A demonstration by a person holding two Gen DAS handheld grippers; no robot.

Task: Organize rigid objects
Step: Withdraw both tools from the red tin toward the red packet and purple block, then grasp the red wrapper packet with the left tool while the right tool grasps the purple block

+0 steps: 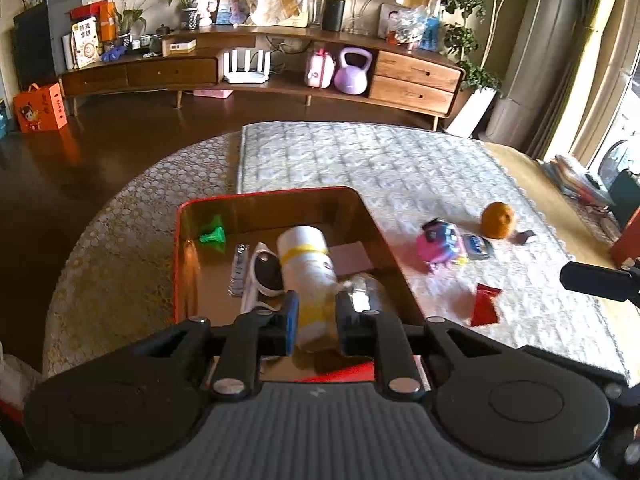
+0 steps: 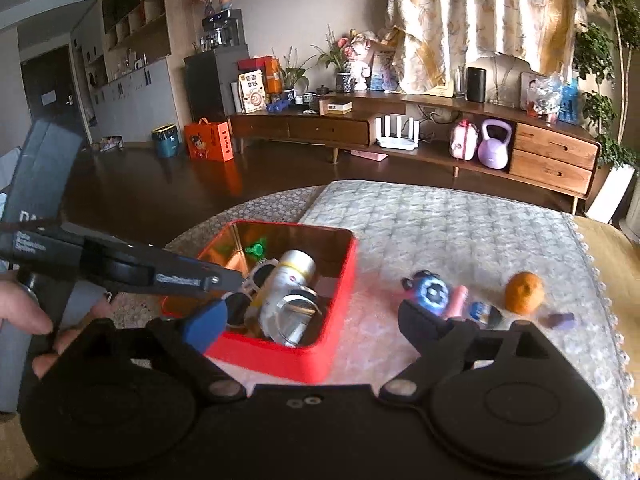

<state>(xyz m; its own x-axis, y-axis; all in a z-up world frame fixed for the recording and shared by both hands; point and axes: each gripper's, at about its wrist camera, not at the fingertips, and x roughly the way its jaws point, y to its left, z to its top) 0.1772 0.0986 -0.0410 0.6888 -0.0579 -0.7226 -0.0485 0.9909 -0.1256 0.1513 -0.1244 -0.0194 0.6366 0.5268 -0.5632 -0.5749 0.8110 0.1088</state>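
Left wrist: our left claw (image 1: 316,320) clamps the bottle (image 1: 308,268) inside the tin (image 1: 384,236). We should lower it flat, then release. Our right claw (image 2: 320,316) gapes empty.

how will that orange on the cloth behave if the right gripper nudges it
The orange is round, so it would probably roll across the quilted cloth. Its dimpled skin likely grips well. The purple block beside it might stop it.

White yellow-banded bottle (image 1: 306,268) lies tilted in the red tin (image 1: 276,194), toys (image 1: 440,245) outside.
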